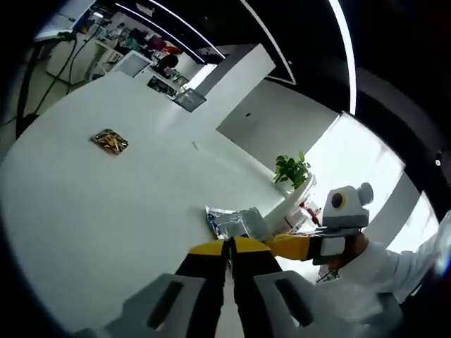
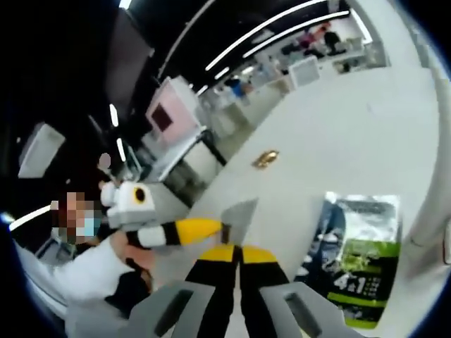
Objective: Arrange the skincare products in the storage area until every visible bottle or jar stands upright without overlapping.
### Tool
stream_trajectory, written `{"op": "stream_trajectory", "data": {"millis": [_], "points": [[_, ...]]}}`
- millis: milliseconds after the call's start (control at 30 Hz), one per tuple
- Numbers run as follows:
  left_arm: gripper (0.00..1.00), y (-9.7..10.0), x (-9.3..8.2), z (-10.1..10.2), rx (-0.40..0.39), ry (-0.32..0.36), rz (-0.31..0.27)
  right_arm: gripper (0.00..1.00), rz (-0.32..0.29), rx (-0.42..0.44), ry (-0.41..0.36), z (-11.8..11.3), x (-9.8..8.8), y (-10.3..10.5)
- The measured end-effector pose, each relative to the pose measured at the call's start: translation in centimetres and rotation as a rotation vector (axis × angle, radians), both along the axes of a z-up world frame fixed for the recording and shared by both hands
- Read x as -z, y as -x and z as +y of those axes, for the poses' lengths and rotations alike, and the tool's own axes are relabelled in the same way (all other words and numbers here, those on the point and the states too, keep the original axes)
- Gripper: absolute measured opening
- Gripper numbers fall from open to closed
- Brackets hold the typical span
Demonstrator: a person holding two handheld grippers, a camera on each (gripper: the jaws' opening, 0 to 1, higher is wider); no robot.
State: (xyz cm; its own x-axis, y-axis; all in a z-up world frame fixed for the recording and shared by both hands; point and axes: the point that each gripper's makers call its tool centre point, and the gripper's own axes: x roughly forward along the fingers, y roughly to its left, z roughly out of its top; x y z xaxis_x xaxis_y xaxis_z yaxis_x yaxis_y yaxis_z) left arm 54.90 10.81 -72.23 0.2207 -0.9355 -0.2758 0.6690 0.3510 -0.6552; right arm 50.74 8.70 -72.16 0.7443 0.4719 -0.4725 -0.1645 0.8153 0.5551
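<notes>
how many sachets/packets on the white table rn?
2. A small gold packet lies alone out on the white table. A silver sachet is pinched between both grippers, left gripper and right gripper. More may sit outside the views.

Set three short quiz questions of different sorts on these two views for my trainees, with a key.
1. True or false: the gold packet lies on the white table, well away from both hand-held grippers.
2. What stands beyond the table's far edge in the left gripper view? A. a kettle B. a potted plant C. a bicycle
3. Fill in: the left hand-held gripper and the right hand-held gripper meet at the silver foil ___.

Key: 1 true; 2 B; 3 sachet.
</notes>
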Motion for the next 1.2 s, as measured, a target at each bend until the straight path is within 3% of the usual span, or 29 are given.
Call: {"op": "stream_trajectory", "data": {"millis": [633, 1200], "points": [[0.00, 1.4, 4.0, 0.8, 0.026, -0.162, -0.035, 0.00, 0.089, -0.048, 0.056, 0.6, 4.5, 0.9], [0.00, 1.4, 5.9, 1.5, 0.021, -0.227, -0.042, 0.02, 0.122, -0.086, 0.090, 1.3, 6.4, 1.5]]}}
